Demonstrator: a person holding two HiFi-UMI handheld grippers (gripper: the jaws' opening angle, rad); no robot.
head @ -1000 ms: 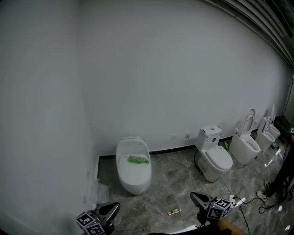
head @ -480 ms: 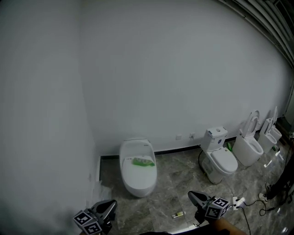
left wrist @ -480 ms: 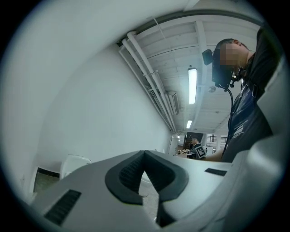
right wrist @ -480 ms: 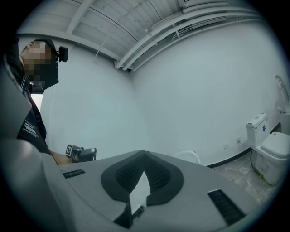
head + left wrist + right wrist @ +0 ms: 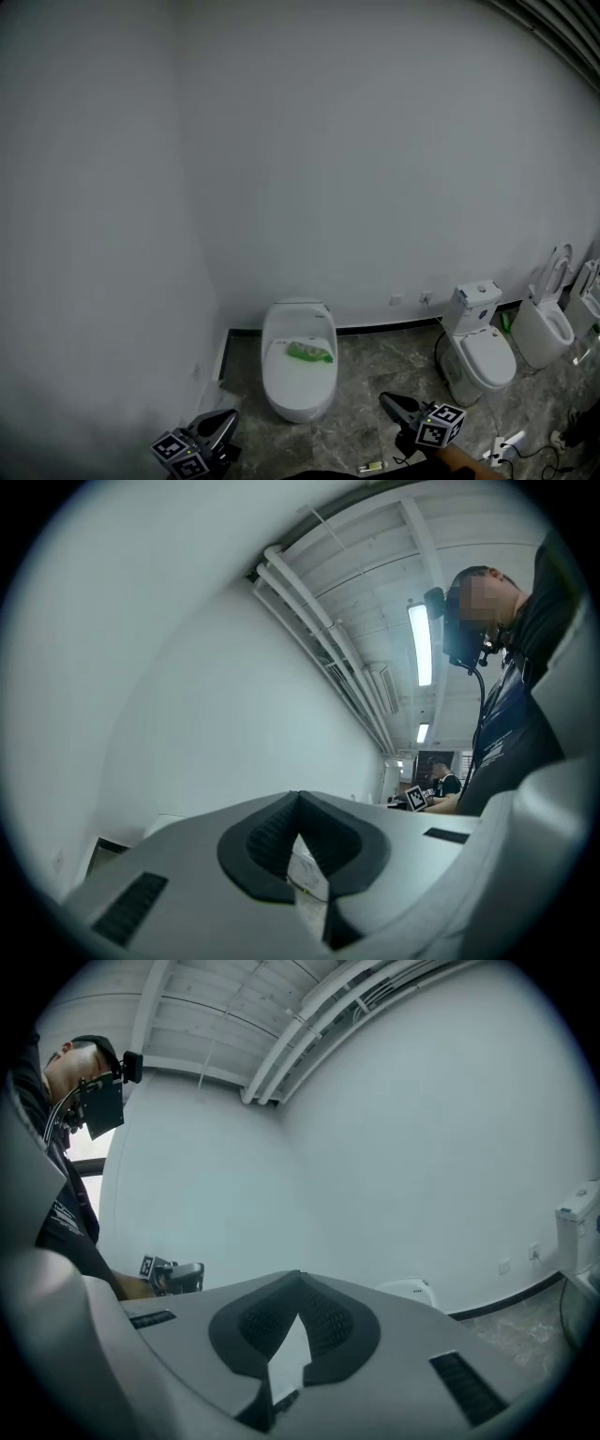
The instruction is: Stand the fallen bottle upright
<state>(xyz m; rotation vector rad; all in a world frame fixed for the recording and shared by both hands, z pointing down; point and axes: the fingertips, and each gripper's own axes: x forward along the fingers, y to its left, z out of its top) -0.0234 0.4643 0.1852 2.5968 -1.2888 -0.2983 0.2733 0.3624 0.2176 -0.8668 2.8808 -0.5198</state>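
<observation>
A green bottle [image 5: 306, 352] lies on its side on the closed lid of a white toilet [image 5: 298, 398] near the wall's corner. My left gripper [image 5: 228, 419] shows at the bottom left of the head view, shut and empty, well short of the toilet. My right gripper [image 5: 385, 401] is at the bottom right, also shut with nothing in it. In the left gripper view the jaws [image 5: 298, 799] meet with bare wall beyond them. The right gripper [image 5: 300, 1280] has its jaws closed too, with the toilet [image 5: 409, 1289] just past them.
A second toilet [image 5: 480, 352] stands to the right with a green item [image 5: 506, 322] beside it, and further toilets [image 5: 547, 329] follow along the wall. A small object [image 5: 372, 465] lies on the marbled floor. A power strip and cables [image 5: 511, 442] lie at the bottom right.
The toilets have slid right and lower in the head view, and the nearest one looks a little larger. Both grippers stay at the bottom edge, still shut.
</observation>
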